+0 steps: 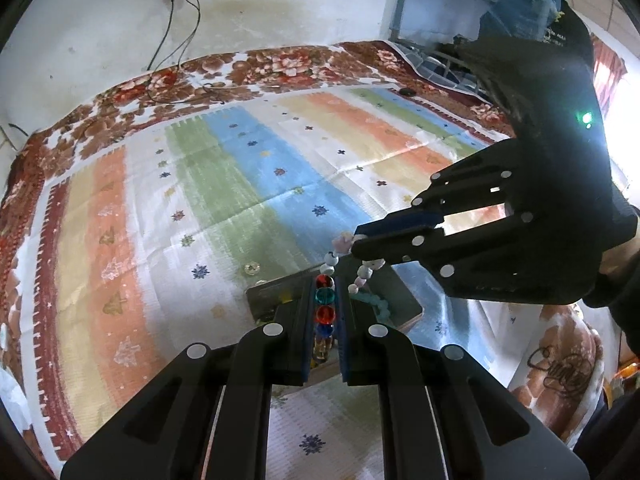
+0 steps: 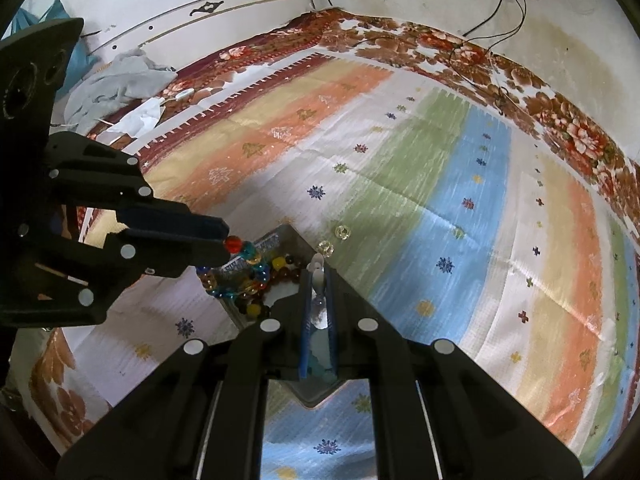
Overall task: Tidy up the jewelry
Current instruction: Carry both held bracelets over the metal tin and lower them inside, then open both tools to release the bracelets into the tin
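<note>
Here the striped bedspread [image 2: 440, 184] carried a small box [image 2: 288, 240]. Both claws were clamped shut above it, left claw [image 1: 325, 280] on coloured beads [image 1: 324, 312], right claw [image 2: 318, 276] on pale beads [image 1: 366, 272]; lowering slowly should avoid tangles.

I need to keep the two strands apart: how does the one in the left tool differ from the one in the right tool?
The multicolored bead strand in the left tool has clear glassy red, teal, blue and amber beads. The pale bead strand in the right tool has matte white and pinkish beads. Both hang from shut tools over the tray.
</note>
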